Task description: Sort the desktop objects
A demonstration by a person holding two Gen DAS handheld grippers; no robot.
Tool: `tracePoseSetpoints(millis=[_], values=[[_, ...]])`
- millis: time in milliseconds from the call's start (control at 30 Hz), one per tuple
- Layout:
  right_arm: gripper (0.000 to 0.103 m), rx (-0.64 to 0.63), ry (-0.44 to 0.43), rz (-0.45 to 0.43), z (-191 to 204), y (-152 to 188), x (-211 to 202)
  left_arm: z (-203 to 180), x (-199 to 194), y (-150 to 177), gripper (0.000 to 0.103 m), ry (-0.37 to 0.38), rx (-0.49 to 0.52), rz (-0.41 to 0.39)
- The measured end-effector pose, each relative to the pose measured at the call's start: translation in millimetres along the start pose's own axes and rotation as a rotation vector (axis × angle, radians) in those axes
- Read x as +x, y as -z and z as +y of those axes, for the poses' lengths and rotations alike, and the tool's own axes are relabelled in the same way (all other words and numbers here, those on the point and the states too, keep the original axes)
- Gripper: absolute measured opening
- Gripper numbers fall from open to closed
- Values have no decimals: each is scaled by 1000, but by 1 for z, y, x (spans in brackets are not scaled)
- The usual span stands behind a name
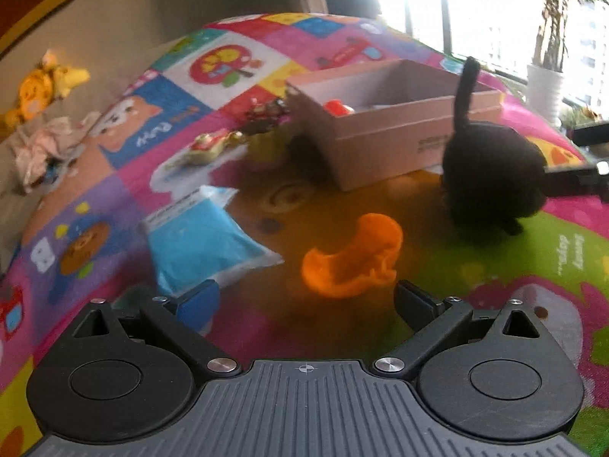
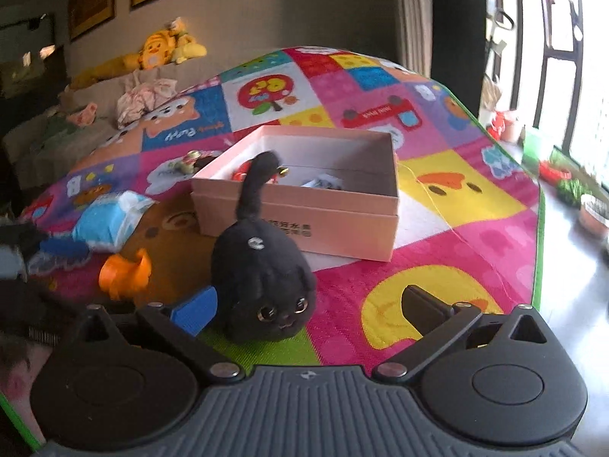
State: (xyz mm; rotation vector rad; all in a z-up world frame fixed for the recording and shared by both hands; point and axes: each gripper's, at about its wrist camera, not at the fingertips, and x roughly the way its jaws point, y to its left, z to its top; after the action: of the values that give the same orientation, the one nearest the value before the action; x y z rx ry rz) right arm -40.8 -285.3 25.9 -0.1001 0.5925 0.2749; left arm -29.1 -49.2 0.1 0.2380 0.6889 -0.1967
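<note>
Left wrist view first: the left gripper (image 1: 306, 304) stood wide open with nothing between its fingers, one blue pad (image 1: 198, 302) on the left and one black pad on the right. Taking the pink box (image 1: 384, 141) as the landmark, a blue packet (image 1: 205, 243) lay well to the left of it and nearer the camera on the patchwork play mat (image 1: 125, 198). A gold-and-red trinket (image 1: 213, 144) rested to the left of the box's near corner. An orange plastic piece (image 1: 354, 257) sat in front of the box, just beyond the open fingers. The black plush cat (image 1: 491, 171) stood just in front of the box's right end, tail upright against the box wall. Something red (image 1: 337, 107) showed inside the box.

Right wrist view, again left to right: the blue packet (image 2: 108, 221) and the orange piece (image 2: 125, 272) lay left of the pink box (image 2: 304, 213) and nearer the camera. The plush cat (image 2: 266, 285) sat directly before the box's front wall, facing the camera. It lay between the spread fingers of the right gripper (image 2: 308, 312), close by the blue pad; whether that pad touched it I cannot tell. The right claw was wide open, clamping nothing. Small items lay inside the box, too blurred to name.
</note>
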Motion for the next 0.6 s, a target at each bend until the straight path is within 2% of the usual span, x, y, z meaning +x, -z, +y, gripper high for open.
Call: tracePoseSetpoints(millis=[100,167,233,300,333,433,533,600], values=[[103,-40,-8,-8,8,2,0,10,-2,-2,101,128,-100,12],[103,-48,-23,-5,12,2,2,8,-1,-3,101,185,-138,15],[103,-51,-32,-3,15,2,2,1,2,-4,100,182,-121,4],[103,-56,-38,-6,17,1,1,-6,5,-4,94,160,-90,2],[103,-59,-39,-7,17,1,0,-8,6,-3,86,158,-84,8],[103,-68,-33,-11,17,1,0,-11,9,-3,79,143,-80,2],[103,-68,-36,-9,18,-2,5,-9,10,-5,66,138,-86,-15],[103,-72,-41,-5,20,-4,11,-9,9,-6,65,136,-78,-23]])
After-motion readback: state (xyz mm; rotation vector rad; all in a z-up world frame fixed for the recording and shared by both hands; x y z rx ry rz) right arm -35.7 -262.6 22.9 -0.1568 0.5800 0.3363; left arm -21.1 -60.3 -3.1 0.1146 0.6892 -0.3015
